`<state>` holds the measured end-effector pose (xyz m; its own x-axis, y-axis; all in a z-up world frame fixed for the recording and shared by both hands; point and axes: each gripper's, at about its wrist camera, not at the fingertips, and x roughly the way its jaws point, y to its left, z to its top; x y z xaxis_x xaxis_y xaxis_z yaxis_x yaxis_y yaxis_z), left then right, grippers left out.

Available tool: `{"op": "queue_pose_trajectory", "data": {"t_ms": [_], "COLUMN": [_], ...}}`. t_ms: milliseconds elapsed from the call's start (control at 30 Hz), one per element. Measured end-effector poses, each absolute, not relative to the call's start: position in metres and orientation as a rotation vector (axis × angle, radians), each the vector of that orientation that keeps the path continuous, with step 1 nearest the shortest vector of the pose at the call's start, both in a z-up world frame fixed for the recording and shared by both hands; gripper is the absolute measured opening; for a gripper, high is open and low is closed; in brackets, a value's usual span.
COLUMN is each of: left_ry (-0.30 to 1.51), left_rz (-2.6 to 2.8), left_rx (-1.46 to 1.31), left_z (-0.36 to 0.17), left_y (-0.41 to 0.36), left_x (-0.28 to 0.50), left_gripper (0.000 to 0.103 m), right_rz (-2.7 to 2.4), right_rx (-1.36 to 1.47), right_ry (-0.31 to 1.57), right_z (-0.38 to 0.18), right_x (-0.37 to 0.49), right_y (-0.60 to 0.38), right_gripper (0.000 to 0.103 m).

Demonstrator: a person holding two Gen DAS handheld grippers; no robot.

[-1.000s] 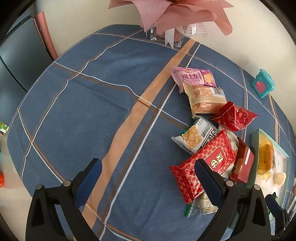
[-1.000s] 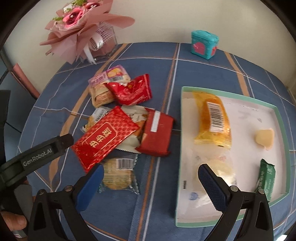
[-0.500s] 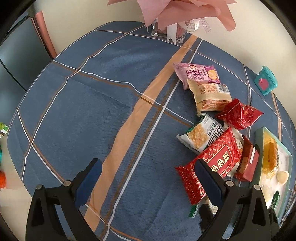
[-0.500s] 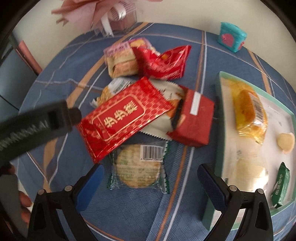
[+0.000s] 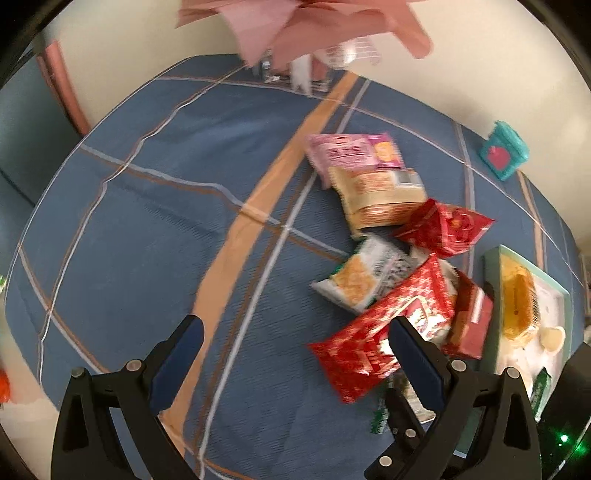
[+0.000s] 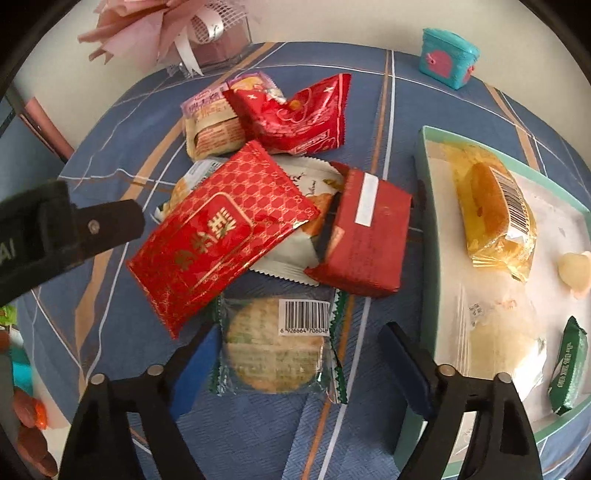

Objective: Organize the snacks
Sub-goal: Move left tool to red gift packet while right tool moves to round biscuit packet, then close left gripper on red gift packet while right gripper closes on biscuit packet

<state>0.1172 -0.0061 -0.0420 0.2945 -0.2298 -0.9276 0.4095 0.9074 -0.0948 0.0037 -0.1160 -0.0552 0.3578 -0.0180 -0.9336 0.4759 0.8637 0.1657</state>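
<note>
A pile of snack packets lies on the blue checked tablecloth. A flat red packet with gold characters lies on top, beside a dark red box, a puffy red bag and a clear-wrapped round cracker. My right gripper is open, its fingers on either side of the cracker packet. My left gripper is open and empty above the cloth, left of the pile. A mint-rimmed tray at the right holds a yellow cake packet, a green packet and others.
A pink bouquet in a glass vase stands at the table's far edge. A small teal box sits at the far right. The left gripper's body reaches in from the left in the right wrist view.
My right gripper has moved left and down from the tray toward the pile, so the cracker packet now lies between its fingers. The left view has shifted slightly and is blurred.
</note>
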Motion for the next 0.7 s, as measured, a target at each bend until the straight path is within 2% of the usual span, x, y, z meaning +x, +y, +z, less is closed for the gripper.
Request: {"op": "queue_pose_trajectory", "data": {"t_ms": [367,600,700], "left_ry": [1.217,1.233,1.235], "left_rz": [-0.57,-0.619,-0.654], "left_rx": [0.314,0.36,0.397], "left_z": [-0.058,-0.066,-0.068], "left_y": [-0.052,-0.07,-0.08], "left_x": [0.107,0.104,0.097], "left_gripper": [0.1,0.099,0.092], "right_rz": [-0.297,-0.268,-0.265], "right_rx": [0.525,0.523,0.514], "right_ry": [1.174,1.185,1.19], "right_z": [-0.054,-0.06,-0.059], "right_x": [-0.012,-0.021,-0.025], "right_y": [-0.148,-0.151,-0.151], "right_gripper": [0.064,0.063,0.063]}}
